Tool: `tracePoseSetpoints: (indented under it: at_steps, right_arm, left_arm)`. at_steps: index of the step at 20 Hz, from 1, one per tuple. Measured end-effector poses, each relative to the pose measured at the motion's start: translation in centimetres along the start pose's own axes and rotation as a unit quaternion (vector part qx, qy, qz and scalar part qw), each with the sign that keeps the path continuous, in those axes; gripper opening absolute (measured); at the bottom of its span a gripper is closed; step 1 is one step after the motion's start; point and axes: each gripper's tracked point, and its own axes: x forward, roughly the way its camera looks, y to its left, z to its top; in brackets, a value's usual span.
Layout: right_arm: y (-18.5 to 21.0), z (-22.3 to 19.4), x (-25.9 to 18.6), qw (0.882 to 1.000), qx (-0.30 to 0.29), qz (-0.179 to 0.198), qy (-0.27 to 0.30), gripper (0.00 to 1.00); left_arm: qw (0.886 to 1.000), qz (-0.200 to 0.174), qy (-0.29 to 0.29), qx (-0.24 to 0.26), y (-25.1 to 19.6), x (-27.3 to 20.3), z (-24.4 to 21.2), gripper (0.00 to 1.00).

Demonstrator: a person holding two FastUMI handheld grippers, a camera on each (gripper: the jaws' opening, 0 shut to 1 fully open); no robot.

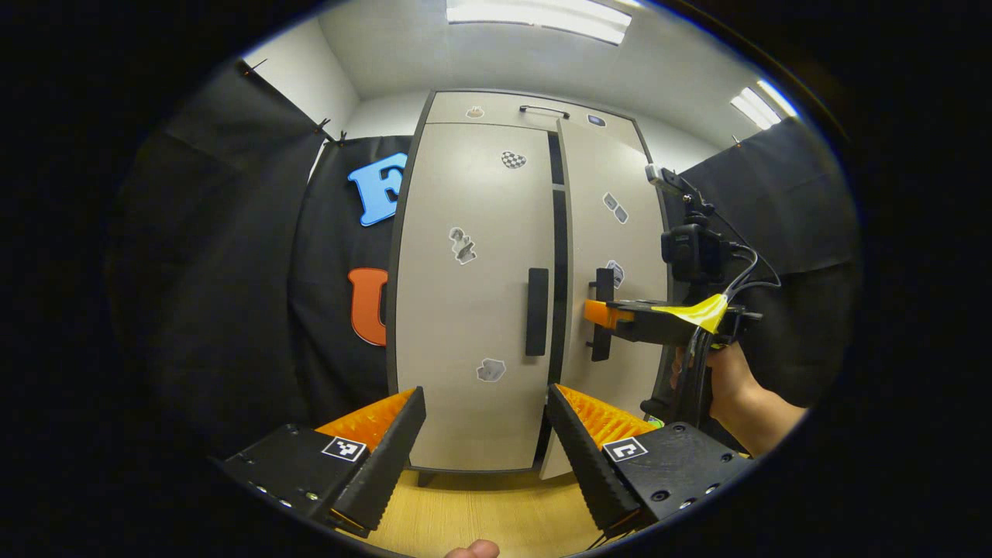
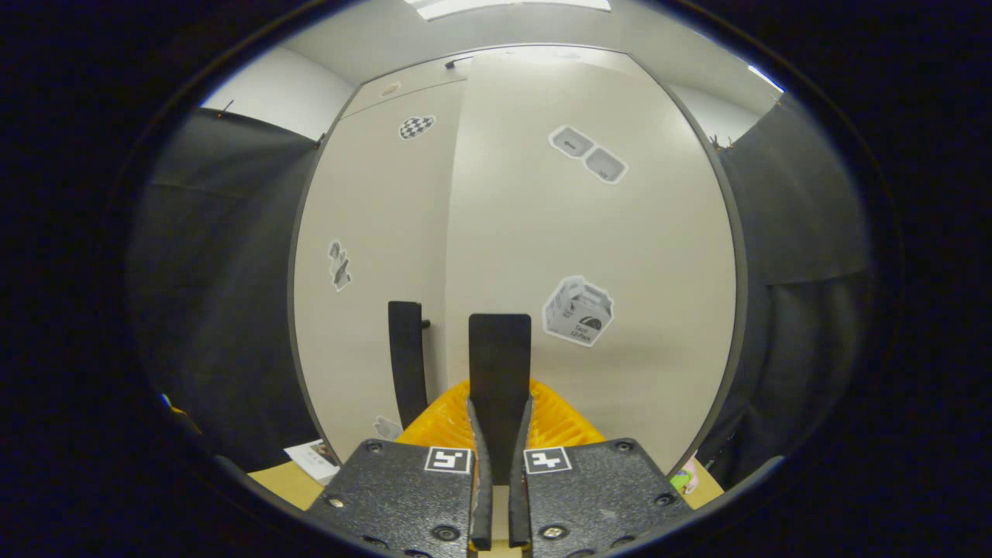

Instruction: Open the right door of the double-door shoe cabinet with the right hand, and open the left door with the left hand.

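In the left gripper view, my left gripper [image 1: 487, 434] sits low with its two fingers spread wide apart, nothing between them. Ahead stands the shoe cabinet [image 1: 496, 108], tall and pale with a dark frame, on a wooden floor [image 1: 480, 519]. Its left door [image 1: 465, 294] lies flat and closed, its dark upright handle [image 1: 536, 311] well beyond my fingertips. The right door [image 1: 616, 256] stands slightly ajar, a dark gap running between the two doors. My right gripper [image 1: 598, 313] reaches in from the right, held by a hand [image 1: 728, 380], its tips at the right door's handle [image 1: 602, 325]. Small stickers dot both doors.

In the right gripper view, my right gripper [image 2: 500, 434] is pressed together on the right door's handle [image 2: 500, 364], the dark bar rising straight up from between the two fingers, both of them against it. The right door [image 2: 589, 232] is close in front of me, a box sticker [image 2: 577, 311] just beside the handle. To the left, the left door [image 2: 372, 232] with its own handle [image 2: 407, 364] sits a little behind the right one.
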Motion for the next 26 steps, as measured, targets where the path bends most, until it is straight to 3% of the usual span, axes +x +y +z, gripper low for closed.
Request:
tracePoseSetpoints:
  at_steps: [14,26]
  right_arm:
    - [-2.3,-0.1,-7.2,0.999,-0.003,0.046,0.009,0.12]
    - [-11.1,0.7,-16.0,1.0,-0.01,0.02,0.016,0.11]
  left_arm:
    - [1.0,-0.005,-0.003,0.003,-4.1,-0.1,0.0,0.95]
    - [0.999,0.002,-0.038,0.017,-7.1,-1.6,3.4,0.95]
